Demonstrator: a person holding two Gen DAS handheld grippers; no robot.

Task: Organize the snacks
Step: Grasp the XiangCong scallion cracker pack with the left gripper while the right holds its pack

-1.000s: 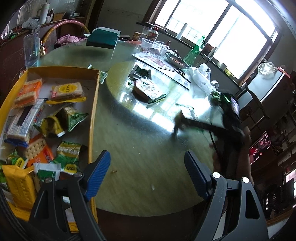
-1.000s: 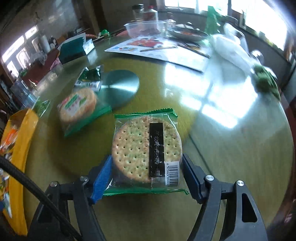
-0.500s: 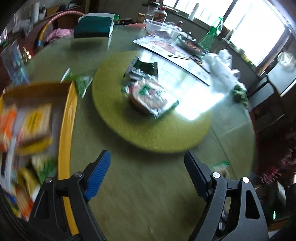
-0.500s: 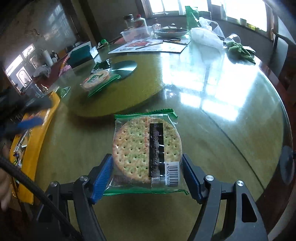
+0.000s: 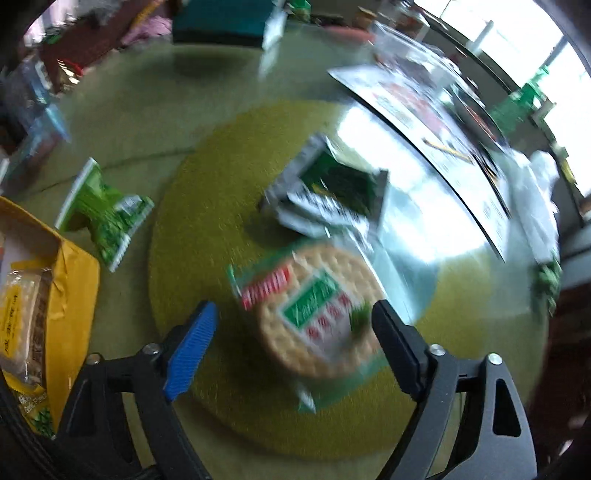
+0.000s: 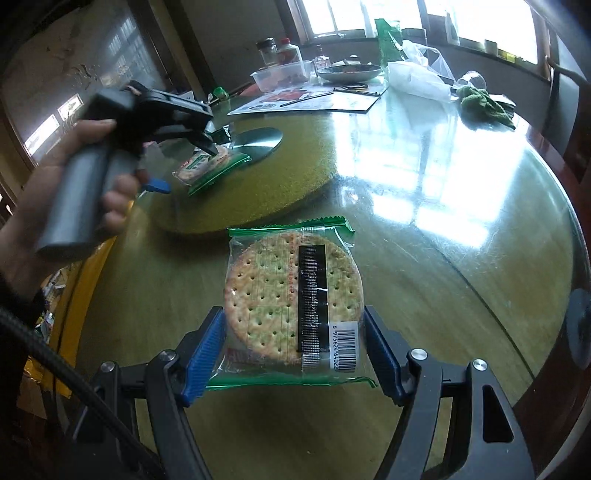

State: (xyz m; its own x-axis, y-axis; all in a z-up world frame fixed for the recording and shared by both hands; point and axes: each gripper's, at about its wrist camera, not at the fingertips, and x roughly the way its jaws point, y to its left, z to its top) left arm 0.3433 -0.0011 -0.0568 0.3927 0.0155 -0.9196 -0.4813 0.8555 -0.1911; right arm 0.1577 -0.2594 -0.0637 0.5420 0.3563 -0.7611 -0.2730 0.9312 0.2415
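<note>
My right gripper is shut on a round cracker pack in clear and green wrap, held above the glass table. My left gripper is open, its fingers on either side of a second round cracker pack that lies on the green turntable. In the right wrist view the left gripper hangs over that same pack. A dark green packet lies just beyond it. A green snack bag lies off the turntable, near the yellow box.
The yellow box at the left holds several snack packs. At the far side of the table stand a teal box, a placemat, a clear tub, a bowl, white bags and a green cloth.
My left gripper has swung from over the yellow box to the turntable and come down around the second cracker pack. My right gripper has pulled back from the turntable with its pack.
</note>
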